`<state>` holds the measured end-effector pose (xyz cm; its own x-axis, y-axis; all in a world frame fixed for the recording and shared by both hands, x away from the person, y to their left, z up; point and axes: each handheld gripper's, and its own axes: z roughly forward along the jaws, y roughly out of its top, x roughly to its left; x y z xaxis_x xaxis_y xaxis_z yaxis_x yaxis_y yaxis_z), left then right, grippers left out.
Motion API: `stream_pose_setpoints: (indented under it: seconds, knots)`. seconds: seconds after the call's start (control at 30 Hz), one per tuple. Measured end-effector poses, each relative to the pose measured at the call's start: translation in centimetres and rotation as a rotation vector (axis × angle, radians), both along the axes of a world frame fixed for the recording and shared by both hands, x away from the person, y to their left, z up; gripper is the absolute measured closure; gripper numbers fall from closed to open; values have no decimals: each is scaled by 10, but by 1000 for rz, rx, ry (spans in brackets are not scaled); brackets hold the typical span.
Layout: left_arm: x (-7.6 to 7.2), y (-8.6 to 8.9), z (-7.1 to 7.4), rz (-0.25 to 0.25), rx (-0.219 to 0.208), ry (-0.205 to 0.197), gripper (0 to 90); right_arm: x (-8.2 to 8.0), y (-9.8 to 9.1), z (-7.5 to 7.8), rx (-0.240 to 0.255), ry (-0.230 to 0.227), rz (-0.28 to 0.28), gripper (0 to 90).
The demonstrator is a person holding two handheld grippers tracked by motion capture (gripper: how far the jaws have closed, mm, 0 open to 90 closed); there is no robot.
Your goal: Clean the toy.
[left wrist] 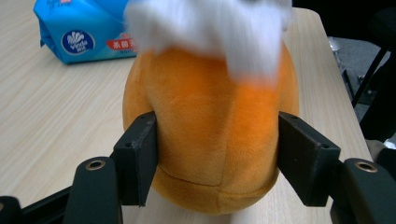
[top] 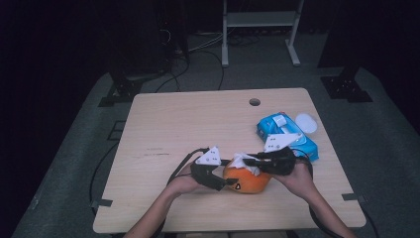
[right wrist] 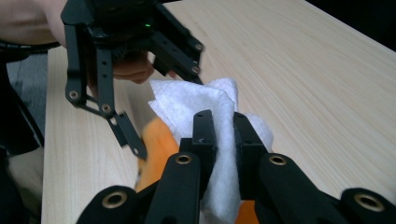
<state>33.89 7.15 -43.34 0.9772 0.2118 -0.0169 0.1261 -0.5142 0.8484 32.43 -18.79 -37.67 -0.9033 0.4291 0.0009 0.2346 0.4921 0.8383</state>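
- Orange plush toy (top: 247, 182) lies on the wooden table (top: 163, 129) near the person's edge, a little right of the middle, between the two hands; a small dark mark shows on its near side in the high view, too small to read.
- Left gripper (top: 229, 182), at the left of the toy, has its two black jaws pressed on either side of the toy's rounded body; in the left gripper view the plush (left wrist: 215, 135) bulges between the pads, so the claw holds it at a middling width. The left hand (top: 185, 182) rests just behind it at the table.
- White wipe (top: 245, 161) lies on top of the toy. In the left gripper view it is blurred (left wrist: 210, 32) over the upper end of the plush.
- Right gripper (top: 252, 161) comes in from the right and pinches the wipe; in the right gripper view its jaws stand narrow, with the white sheet (right wrist: 224, 154) caught between them and orange plush (right wrist: 159, 144) beneath. The right hand (top: 297, 181) grips it from behind.
- Blue wipes pack (top: 287, 136) lies farther back on the right, well apart from the toy, its white lid flipped open. In the left gripper view its label (left wrist: 77, 41) reads "Vinda" in a round badge, beside a red strip of characters too blurred to read.
- The table is pale wood grain with a round cable hole (top: 254, 102) near the far edge.
- The room is dark, with grey floor (top: 386, 148), cables trailing on it and a white metal frame (top: 260, 20) at the back.
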Motion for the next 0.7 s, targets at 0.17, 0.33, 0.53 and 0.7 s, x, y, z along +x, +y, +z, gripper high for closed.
stream_pose_setpoints:
  seconds: [0.17,0.33,0.53,0.7]
  knots:
    - [2,4,-2,-6,-1,16,332,2,-25,-10,48,46,-46,816]
    - [0,0,8,2,-40,9,174,-5,-17,-11,34,27,-28,816]
    - [-4,-4,9,-12,-27,-22,272,-14,5,-10,-18,-22,15,815]
    - [-1,1,5,-5,-38,-2,315,-13,-4,-10,-1,-18,-1,815]
